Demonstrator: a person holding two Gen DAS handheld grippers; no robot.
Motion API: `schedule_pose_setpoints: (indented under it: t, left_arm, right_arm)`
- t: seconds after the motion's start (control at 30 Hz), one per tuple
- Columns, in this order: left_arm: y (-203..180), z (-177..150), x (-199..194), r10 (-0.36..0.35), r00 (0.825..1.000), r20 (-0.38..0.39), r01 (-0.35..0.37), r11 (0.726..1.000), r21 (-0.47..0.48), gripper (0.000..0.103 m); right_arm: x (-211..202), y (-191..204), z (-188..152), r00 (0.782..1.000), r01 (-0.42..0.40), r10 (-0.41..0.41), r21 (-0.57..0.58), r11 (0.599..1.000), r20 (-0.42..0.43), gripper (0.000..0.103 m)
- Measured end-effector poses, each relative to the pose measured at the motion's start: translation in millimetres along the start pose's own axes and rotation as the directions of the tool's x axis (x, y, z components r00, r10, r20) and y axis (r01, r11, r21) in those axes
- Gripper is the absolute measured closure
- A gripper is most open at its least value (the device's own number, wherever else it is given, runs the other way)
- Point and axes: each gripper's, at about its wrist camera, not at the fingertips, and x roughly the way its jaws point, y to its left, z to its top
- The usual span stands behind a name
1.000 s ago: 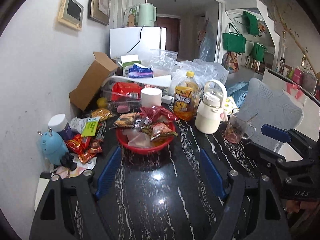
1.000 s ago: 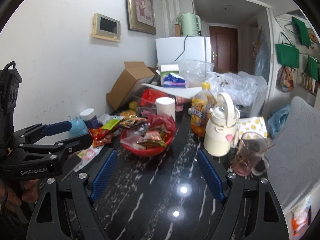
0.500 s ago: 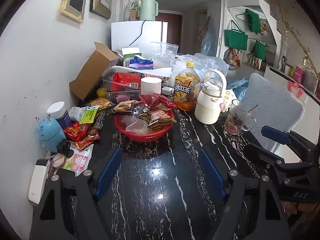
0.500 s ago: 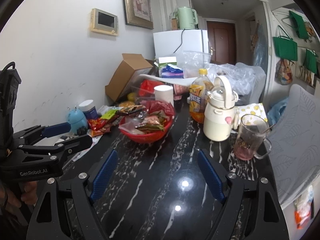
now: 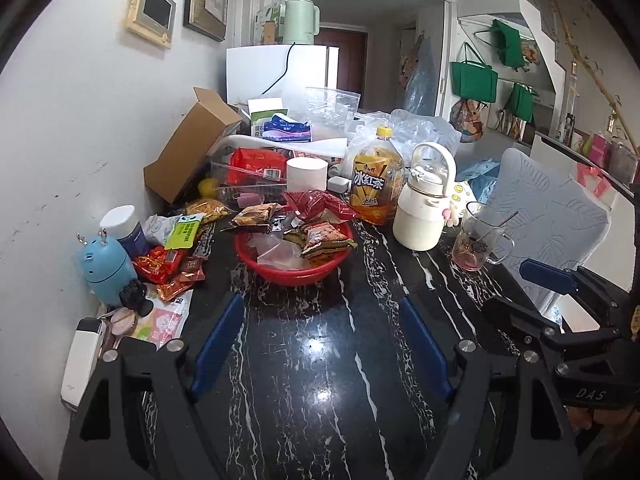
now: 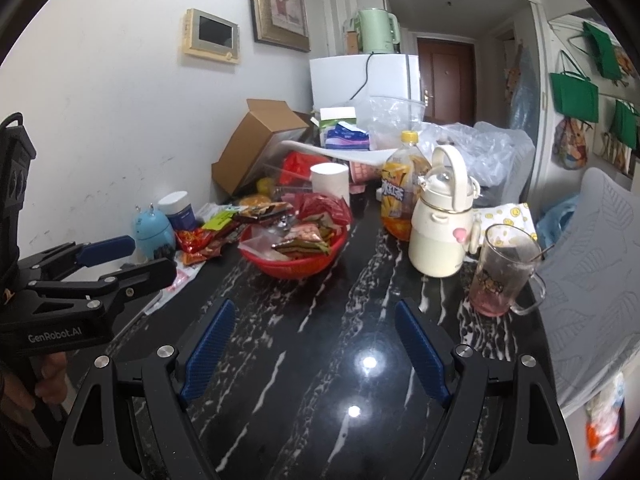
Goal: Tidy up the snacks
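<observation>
A red basket (image 5: 280,270) (image 6: 296,266) piled with snack packets stands on the black marble table (image 5: 320,360) ahead of both grippers. More loose snack packets (image 5: 168,264) (image 6: 200,240) lie to its left by the wall. My left gripper (image 5: 320,320) is open and empty, well short of the basket. My right gripper (image 6: 316,320) is open and empty, also short of the basket. The right gripper shows at the right of the left wrist view (image 5: 548,280); the left gripper shows at the left of the right wrist view (image 6: 120,256).
A cream kettle-bottle (image 5: 424,208), an iced-tea bottle (image 5: 376,180) and a glass mug (image 5: 476,244) stand right of the basket. A blue toy (image 5: 106,268), a white-capped jar (image 5: 124,228), a cardboard box (image 5: 188,148), a paper roll (image 5: 306,174) and bags crowd the back. A padded chair (image 5: 552,224) is at the right.
Both grippers have drawn back a little from the basket and risen; the basket looks smaller and farther. Both stay open and empty.
</observation>
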Motion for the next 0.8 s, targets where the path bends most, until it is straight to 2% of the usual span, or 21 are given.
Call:
schedule_pose_setpoints:
  t: [0.8]
  left_arm:
    - [4.4, -2.6, 4.2, -0.002, 1.0, -0.012, 0.002, 1.0, 0.002, 0.024]
  right_arm:
    - [2.2, 2.9, 0.4, 1.0, -0.003, 0.002, -0.007, 1.0, -0.01, 0.02]
